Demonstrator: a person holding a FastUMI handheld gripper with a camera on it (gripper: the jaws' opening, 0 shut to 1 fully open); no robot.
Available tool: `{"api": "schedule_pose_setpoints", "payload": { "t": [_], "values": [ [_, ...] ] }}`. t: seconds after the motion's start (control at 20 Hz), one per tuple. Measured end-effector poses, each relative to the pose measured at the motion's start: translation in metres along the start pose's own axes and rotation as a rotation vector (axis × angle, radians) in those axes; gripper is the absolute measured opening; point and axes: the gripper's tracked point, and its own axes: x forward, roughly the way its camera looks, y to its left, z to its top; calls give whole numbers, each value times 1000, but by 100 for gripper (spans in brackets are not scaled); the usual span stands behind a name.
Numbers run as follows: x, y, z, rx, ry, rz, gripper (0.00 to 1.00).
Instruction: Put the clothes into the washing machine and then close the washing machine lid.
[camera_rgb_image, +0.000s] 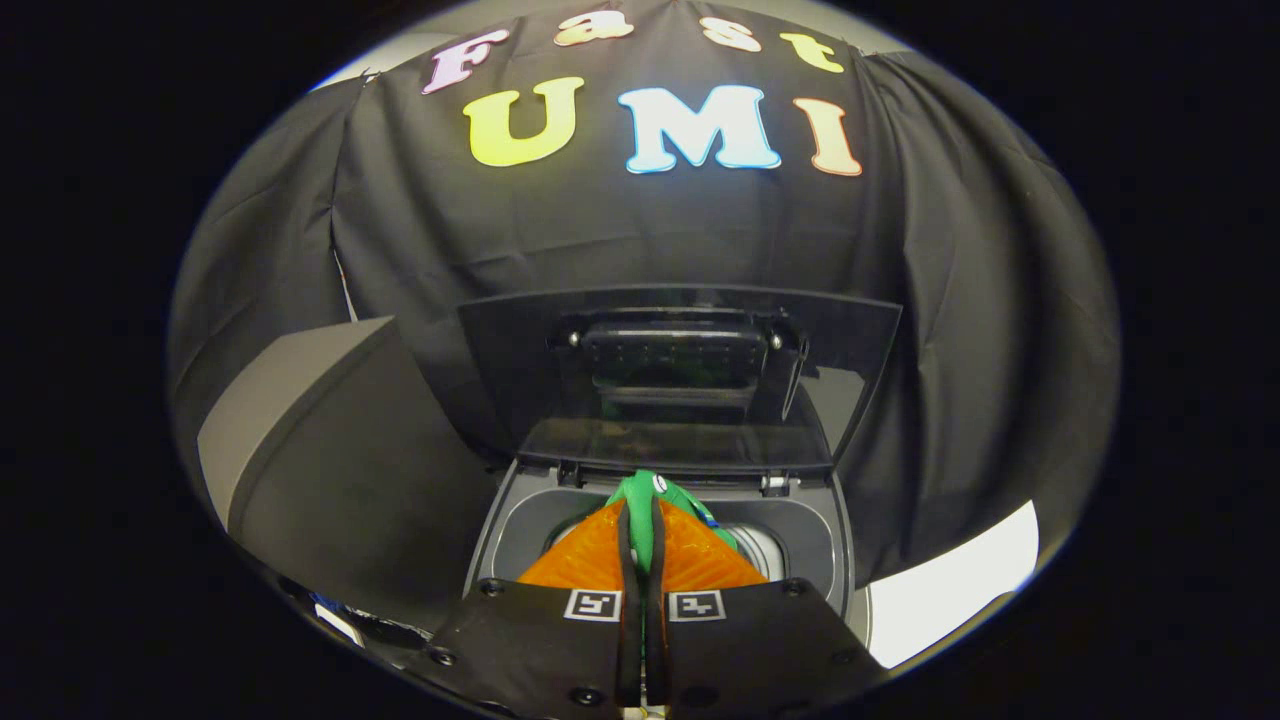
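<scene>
Two fingers of the hand-held gripper (641, 545) are pressed almost together, pinching a green garment (645, 500) that bunches up between and just past their tips. Right below hangs the open washing machine (505, 520), its tub mouth directly ahead and beneath the cloth. Beyond that, the washing machine lid (680, 375) stands upright against the back, fully raised. We're in the loading step, by my read: cloth over the drum, not yet dropped. Next move calls for spreading the fingers so the garment falls in, then reaching up for that lid's top edge.
</scene>
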Motion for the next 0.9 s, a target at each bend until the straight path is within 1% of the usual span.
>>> {"api": "schedule_pose_setpoints", "payload": {
  "t": [0.25,0.6,0.65,0.7,0.8,0.85,0.9],
  "values": [
    [13,-1,-37,15,85,-8,3],
    [18,-1,-87,31,203,-11,3],
    [16,-2,-91,31,212,-13,9],
    [17,-2,-95,27,220,-16,9],
    [14,2,-102,22,234,-5,18],
    [15,6,-100,26,220,7,23],
    [14,6,-97,23,207,3,33]
  ]
}}
